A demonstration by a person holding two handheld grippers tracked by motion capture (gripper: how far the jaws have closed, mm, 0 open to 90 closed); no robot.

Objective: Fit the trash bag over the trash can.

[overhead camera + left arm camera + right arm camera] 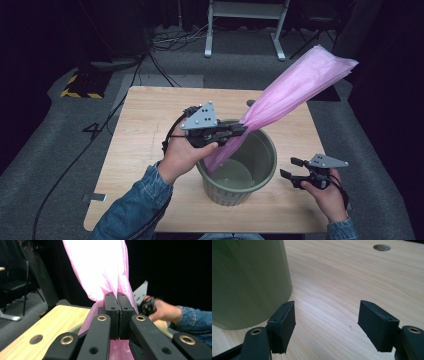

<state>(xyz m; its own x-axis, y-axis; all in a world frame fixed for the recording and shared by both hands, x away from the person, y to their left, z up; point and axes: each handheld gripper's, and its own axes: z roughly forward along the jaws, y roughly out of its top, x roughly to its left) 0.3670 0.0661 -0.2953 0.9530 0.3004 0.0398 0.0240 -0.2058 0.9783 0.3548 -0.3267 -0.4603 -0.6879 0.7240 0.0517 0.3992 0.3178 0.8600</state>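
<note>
A pink plastic bag point(300, 82) stretches from up at the right down into an olive-green bin point(260, 175) on the wooden table point(145, 130). My left gripper point(244, 128) is shut on the bag over the bin's far rim; the bag's lower end hangs inside the bin. In the left gripper view the pads point(111, 312) pinch the pink film point(100, 270), which rises above them. My right gripper point(288, 168) hovers low at the bin's right, jaws open and empty. In the right gripper view my right gripper point(327, 325) stands just off the bin wall point(249, 282).
The table has a round hole point(382, 247) near its edge. Grey carpet surrounds it, with cables point(165, 40) and a white desk frame point(245, 25) at the back. A yellow-black striped strip point(80, 92) lies at the far left.
</note>
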